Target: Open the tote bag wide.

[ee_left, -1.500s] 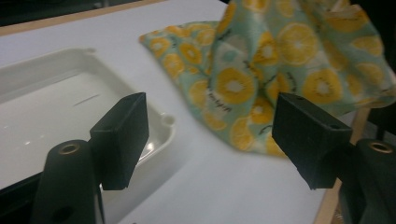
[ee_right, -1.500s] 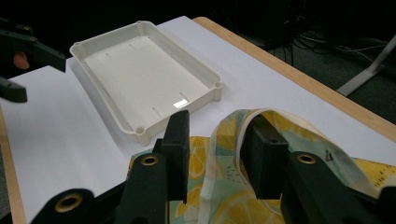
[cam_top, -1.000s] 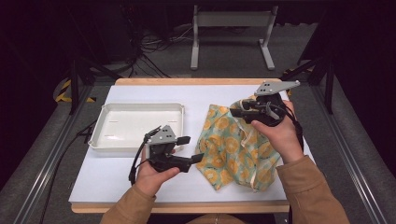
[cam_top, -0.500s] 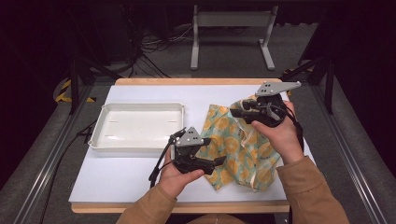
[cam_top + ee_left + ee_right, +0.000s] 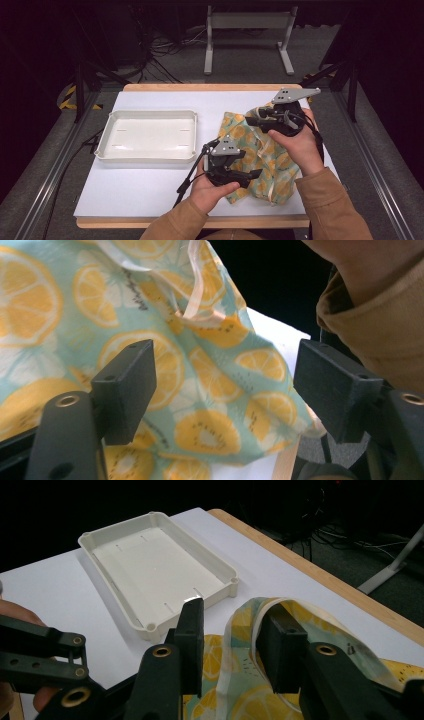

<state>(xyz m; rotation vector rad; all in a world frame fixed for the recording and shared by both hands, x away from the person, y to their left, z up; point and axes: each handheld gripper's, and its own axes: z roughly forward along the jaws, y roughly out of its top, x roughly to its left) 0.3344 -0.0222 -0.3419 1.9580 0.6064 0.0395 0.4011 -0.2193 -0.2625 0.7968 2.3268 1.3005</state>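
- The cloth (image 5: pixel 260 155), printed with lemon slices, lies crumpled on the right half of the worktop (image 5: pixel 145 185), reaching from about the middle toward the near edge.
- The right gripper (image 5: pixel 227 630) is at the far end of the cloth, held by the person's right hand (image 5: pixel 295 145). In the right gripper view a raised, pale-trimmed fold of the cloth stands between its two jaws; the jaws are partly apart, and I cannot tell whether the pads press on the fold.
- The left gripper (image 5: pixel 225 385) sits at the cloth's near left edge, held by the left hand (image 5: pixel 212 187). In the left gripper view its jaws stand wide apart; the cloth lies beyond and below them, with neither pad touching it.
- In the high view the left gripper (image 5: pixel 252 176) points rightward across the cloth's near part, and the right gripper (image 5: pixel 250 120) points leftward over its far part.
- A white tray (image 5: pixel 107 145) lies on the left half of the worktop, just beside the cloth and apart from both grippers.
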